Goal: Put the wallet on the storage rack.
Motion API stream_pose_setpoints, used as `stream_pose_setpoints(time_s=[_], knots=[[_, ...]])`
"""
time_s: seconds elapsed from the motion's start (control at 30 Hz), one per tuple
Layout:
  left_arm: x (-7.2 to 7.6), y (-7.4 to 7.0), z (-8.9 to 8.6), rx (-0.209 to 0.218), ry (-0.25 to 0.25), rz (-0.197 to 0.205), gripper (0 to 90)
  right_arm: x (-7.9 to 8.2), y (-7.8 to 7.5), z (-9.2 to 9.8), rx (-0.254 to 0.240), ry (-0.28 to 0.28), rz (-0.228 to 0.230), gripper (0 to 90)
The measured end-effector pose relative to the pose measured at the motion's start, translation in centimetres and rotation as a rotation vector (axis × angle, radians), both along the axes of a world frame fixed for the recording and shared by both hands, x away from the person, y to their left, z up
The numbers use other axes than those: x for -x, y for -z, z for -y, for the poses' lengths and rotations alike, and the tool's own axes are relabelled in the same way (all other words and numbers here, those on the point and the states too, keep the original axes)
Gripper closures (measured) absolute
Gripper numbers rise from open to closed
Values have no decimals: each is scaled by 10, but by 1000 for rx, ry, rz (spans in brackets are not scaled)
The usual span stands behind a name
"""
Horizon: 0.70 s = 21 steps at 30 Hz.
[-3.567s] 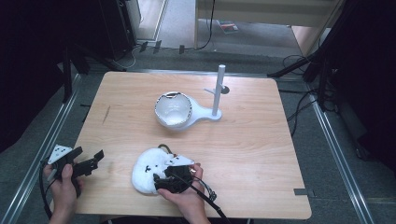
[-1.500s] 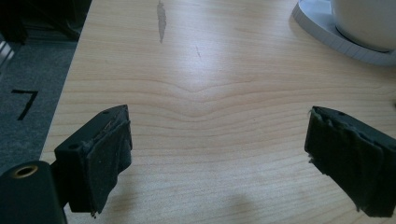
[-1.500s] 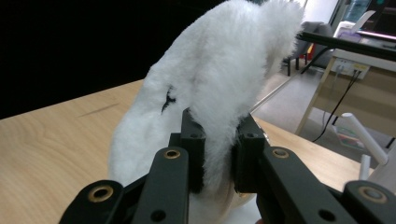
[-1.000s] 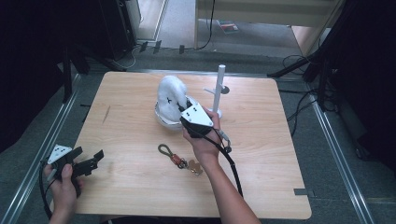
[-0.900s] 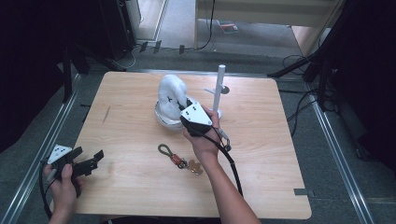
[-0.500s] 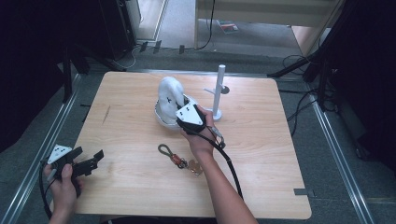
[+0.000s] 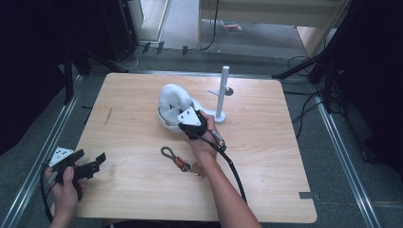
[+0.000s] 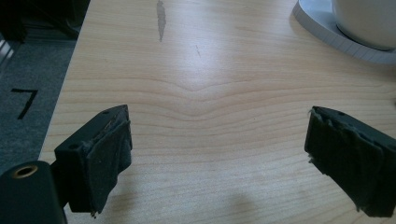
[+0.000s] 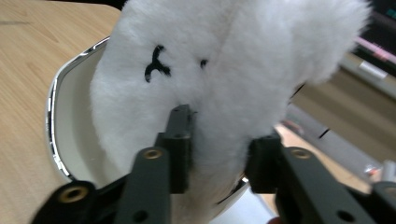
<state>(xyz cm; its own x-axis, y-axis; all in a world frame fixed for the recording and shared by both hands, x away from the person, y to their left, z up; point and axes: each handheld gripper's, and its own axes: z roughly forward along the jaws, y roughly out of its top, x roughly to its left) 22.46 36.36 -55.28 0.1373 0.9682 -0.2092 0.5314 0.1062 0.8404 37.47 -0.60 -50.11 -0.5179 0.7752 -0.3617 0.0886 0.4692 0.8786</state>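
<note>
A white plush toy (image 7: pixel 172 97) with a stitched black face (image 9: pixel 210 60) stands upright in a white bowl (image 7: pixel 164 118), whose rim (image 9: pixel 70 121) shows at the left of the right gripper view. My right gripper (image 7: pixel 177 115) reaches in from the near side. Its jaws (image 9: pixel 219 149) have just been opening, but the toy's lower part is still pinched between them and fur lies against both pads. My left gripper (image 7: pixel 97 161) rests at the table's front left corner. Its jaws (image 8: pixel 217 154) stand wide open over bare wood with nothing between them.
The bowl sits on the flat white base of a stand whose post (image 7: pixel 222 92) rises just right of my right hand. A key ring with a cord loop (image 7: pixel 183 161) lies on the table under my right forearm. The base's edge (image 8: pixel 327 32) shows far off.
Earlier the toy lay near the table's front edge and the bowl was empty. Over the last second my right hand has sunk, setting the toy lower into the bowl. The left hand stayed still.
</note>
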Motion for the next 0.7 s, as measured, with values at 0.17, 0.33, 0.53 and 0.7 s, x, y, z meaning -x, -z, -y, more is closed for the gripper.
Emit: stream_pose_setpoints(time_s=[0.17,0.33,0.53,0.7], knots=[[0,0,0,3,0,0,82,4,-13,6,-122,-11,-46,360],[0,0,0,3,-2,-1,82,1,-30,11,-204,-4,-59,360],[0,0,-1,5,-3,1,82,-8,-34,12,-223,41,-102,654],[0,0,0,2,0,-1,82,-1,-32,9,-195,22,-86,777]])
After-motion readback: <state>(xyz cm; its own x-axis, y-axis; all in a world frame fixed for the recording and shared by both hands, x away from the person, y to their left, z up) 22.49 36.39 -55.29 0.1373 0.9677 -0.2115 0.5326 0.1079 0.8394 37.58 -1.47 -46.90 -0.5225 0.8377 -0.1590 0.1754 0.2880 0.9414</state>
